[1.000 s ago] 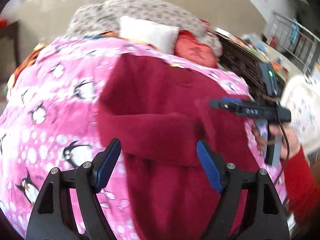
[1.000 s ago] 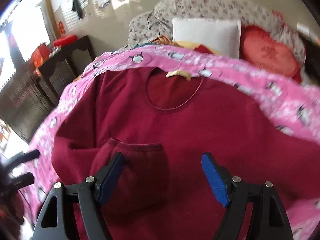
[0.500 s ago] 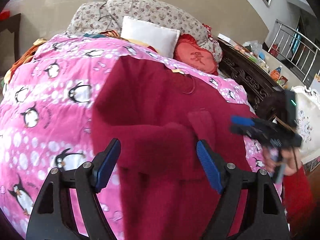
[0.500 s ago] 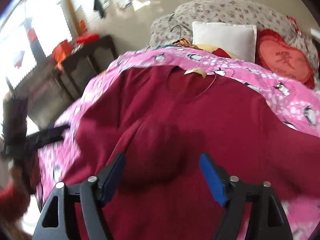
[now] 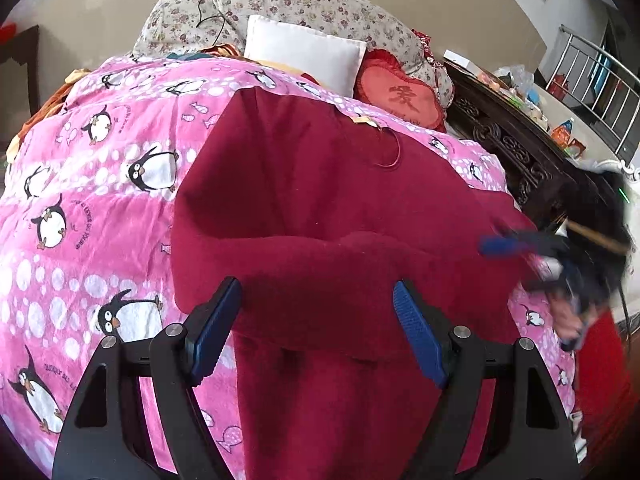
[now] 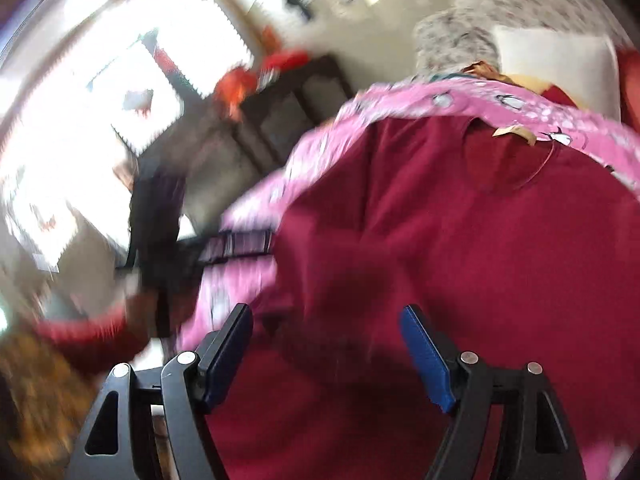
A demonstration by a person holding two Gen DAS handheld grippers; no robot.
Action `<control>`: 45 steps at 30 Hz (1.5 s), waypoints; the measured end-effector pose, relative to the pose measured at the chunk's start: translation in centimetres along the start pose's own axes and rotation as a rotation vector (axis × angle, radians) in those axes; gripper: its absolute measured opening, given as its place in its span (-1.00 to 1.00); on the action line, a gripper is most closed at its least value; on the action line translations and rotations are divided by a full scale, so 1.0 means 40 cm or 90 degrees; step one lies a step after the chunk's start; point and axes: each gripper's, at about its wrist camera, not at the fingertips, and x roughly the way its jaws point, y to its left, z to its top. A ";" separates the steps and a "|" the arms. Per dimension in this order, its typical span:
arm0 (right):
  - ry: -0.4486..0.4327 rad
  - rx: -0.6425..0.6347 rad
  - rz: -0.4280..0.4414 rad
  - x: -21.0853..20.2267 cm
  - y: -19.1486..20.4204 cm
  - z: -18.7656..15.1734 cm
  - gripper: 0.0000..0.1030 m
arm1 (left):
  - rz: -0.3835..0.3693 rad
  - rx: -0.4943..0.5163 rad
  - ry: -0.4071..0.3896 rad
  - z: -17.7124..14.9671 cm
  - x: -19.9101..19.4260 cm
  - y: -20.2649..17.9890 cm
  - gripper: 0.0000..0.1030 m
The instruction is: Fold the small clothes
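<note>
A dark red sweater (image 5: 320, 184) lies flat on the pink penguin blanket (image 5: 100, 168), neck opening toward the pillows. One sleeve (image 5: 304, 264) is folded across its body. My left gripper (image 5: 316, 292) hovers open just above this folded sleeve, with nothing between its blue pads. In the blurred right wrist view my right gripper (image 6: 326, 316) is open and empty over the sweater (image 6: 480, 248). From the left wrist view the right gripper (image 5: 520, 245) is a blur at the sweater's right edge, held by a hand in a red sleeve.
A white pillow (image 5: 304, 56), a red heart cushion (image 5: 400, 96) and a floral bolster (image 5: 300, 4) lie at the bed's head. A dark carved wooden frame (image 5: 516, 152) runs along the right side. A dark cabinet (image 6: 280, 116) stands left of the bed.
My right gripper has pulled away to the right off the sweater's middle, and its view has swung and rolled leftward into blur. The left gripper has stayed put, open.
</note>
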 end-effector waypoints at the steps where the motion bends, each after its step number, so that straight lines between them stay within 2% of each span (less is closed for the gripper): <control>1: 0.018 -0.015 -0.027 -0.006 0.024 -0.018 0.46 | -0.001 -0.003 0.001 -0.002 0.002 0.002 0.53; 4: 0.035 -0.017 -0.097 -0.033 0.054 -0.065 0.46 | -0.001 -0.008 0.002 -0.007 0.003 0.004 0.53; 6: 0.027 0.035 -0.150 -0.049 0.028 -0.086 0.46 | -0.004 -0.009 0.003 -0.011 -0.001 0.000 0.53; 9: 0.016 0.073 -0.227 -0.042 -0.008 -0.095 0.46 | -0.004 -0.001 -0.001 -0.014 -0.014 -0.007 0.53; 11: 0.023 0.081 -0.249 -0.017 -0.022 -0.110 0.44 | 0.001 0.005 -0.005 -0.014 -0.022 -0.011 0.53; 13: 0.051 0.080 -0.254 0.014 -0.041 -0.115 0.28 | 0.004 0.004 -0.008 -0.014 -0.029 -0.009 0.53; 14: 0.076 0.079 -0.263 0.041 -0.060 -0.111 0.14 | 0.004 0.001 -0.010 -0.014 -0.035 -0.006 0.53; 16: 0.093 0.051 -0.284 0.066 -0.050 -0.124 0.06 | 0.004 -0.005 -0.016 -0.014 -0.046 0.003 0.53; 18: 0.089 -0.004 -0.305 0.079 -0.012 -0.131 -0.37 | 0.009 -0.010 -0.020 -0.014 -0.052 0.014 0.53; 19: 0.090 -0.025 -0.328 0.083 0.001 -0.135 -0.45 | 0.011 -0.013 -0.020 -0.013 -0.053 0.020 0.53; 20: 0.093 -0.046 -0.350 0.086 0.016 -0.134 -0.68 | 0.014 -0.018 -0.020 -0.010 -0.053 0.027 0.53; 23: 0.111 -0.137 -0.414 0.086 0.077 -0.122 -0.85 | 0.014 -0.036 -0.023 -0.002 -0.057 0.044 0.53; 25: 0.093 -0.180 -0.460 0.059 0.107 -0.101 -0.85 | 0.012 -0.049 -0.036 0.008 -0.069 0.056 0.53; 26: 0.075 -0.221 -0.519 0.034 0.127 -0.077 -0.85 | 0.012 -0.055 -0.042 0.011 -0.074 0.060 0.53; 27: 0.063 -0.240 -0.551 0.012 0.134 -0.060 -0.85 | 0.012 -0.061 -0.047 0.016 -0.078 0.066 0.53; 31: 0.017 -0.269 -0.665 -0.089 0.127 0.005 -0.86 | 0.025 -0.090 -0.059 0.052 -0.083 0.086 0.53; 32: 0.015 -0.292 -0.724 -0.101 0.121 0.017 -0.86 | 0.024 -0.090 -0.070 0.071 -0.085 0.088 0.53; 33: 0.017 -0.302 -0.752 -0.107 0.113 0.025 -0.86 | 0.023 -0.087 -0.085 0.094 -0.087 0.089 0.53; 35: 0.013 -0.304 -0.765 -0.119 0.102 0.038 -0.86 | 0.025 -0.071 -0.097 0.137 -0.076 0.088 0.53; 40: -0.004 -0.347 -0.802 -0.110 0.124 0.017 -0.86 | 0.017 -0.040 -0.077 0.245 -0.009 0.096 0.53; 45: -0.018 -0.368 -0.800 -0.097 0.152 -0.012 -0.86 | 0.028 -0.047 -0.023 0.321 0.068 0.097 0.53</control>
